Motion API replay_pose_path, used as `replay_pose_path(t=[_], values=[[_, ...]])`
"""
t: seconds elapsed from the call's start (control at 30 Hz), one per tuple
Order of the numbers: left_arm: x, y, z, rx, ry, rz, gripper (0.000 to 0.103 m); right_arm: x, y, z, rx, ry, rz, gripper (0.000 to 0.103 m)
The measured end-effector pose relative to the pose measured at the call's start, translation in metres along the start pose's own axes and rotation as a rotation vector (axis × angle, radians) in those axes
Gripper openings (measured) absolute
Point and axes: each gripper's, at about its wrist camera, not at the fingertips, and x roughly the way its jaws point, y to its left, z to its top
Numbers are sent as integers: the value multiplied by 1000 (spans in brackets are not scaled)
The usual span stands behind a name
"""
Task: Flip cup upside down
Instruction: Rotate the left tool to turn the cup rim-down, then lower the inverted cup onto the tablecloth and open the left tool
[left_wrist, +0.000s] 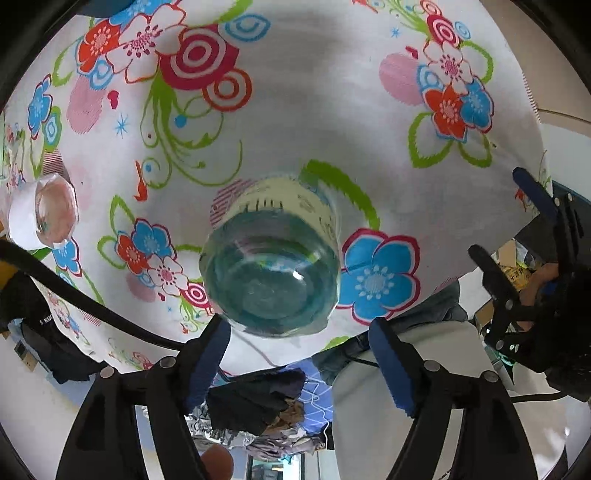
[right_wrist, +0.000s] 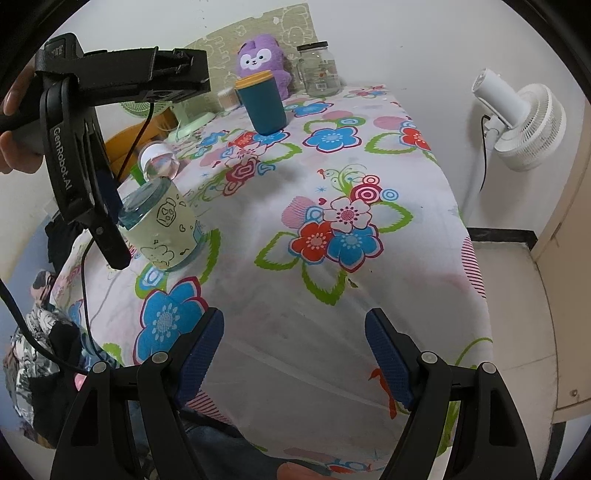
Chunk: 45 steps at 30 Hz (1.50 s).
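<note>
On the floral tablecloth (right_wrist: 280, 280) stands an inverted, cartoon-printed glass cup (right_wrist: 162, 229); both hand-held grippers gape empty.

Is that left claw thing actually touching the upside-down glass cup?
Apart. In the left wrist view the left gripper stands open, and tablecloth shows between its blue fingertips and the cup.

Inverted cup (left_wrist: 271, 254) beyond gaping left tool (left_wrist: 299, 354)
</note>
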Motion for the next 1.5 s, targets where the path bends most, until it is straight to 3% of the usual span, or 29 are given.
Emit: replay_pose_path(t=[0.37, 0.73, 1.1, 1.5], values=[[-1, 6, -5, -9, -35, -7, 83, 3, 13, 13, -31, -8, 22, 81], [-9, 15, -24, -50, -139, -32, 83, -5, 30, 27, -63, -33, 19, 81], [-24, 30, -63, -119, -319, -93, 84, -19, 46, 41, -100, -74, -2, 81], [-32, 29, -107, -124, -533, -77, 85, -36, 69, 53, -138, -141, -19, 81]])
